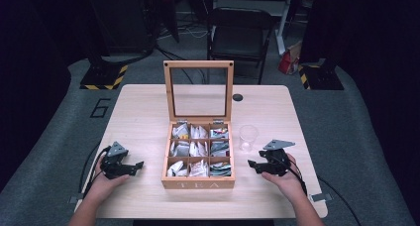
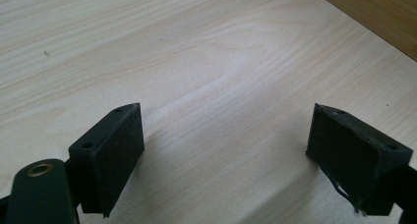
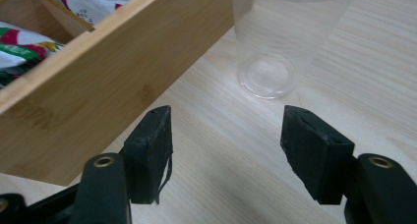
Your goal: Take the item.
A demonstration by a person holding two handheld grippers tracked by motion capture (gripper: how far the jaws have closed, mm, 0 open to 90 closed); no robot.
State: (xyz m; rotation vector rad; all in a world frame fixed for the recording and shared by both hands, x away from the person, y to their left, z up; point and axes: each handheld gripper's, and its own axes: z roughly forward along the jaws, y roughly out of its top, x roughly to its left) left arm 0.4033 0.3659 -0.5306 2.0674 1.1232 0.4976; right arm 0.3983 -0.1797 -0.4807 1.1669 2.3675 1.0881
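Bamboo tea box (image 1: 198,181) sits mid-table, lid raised, between my two grippers. Beside its right wall stands a clear plastic cup (image 3: 275,47), just ahead of my right gripper (image 3: 226,150), jaws spread and empty. My left gripper (image 2: 226,160) rests spread over bare table (image 2: 196,62).

A wooden tea box (image 1: 198,183) sits mid-table with its glass-paned lid (image 1: 198,90) standing upright and open. Its nine compartments hold tea packets (image 1: 199,148). A clear plastic cup (image 1: 248,138) stands upright just beside its right side.
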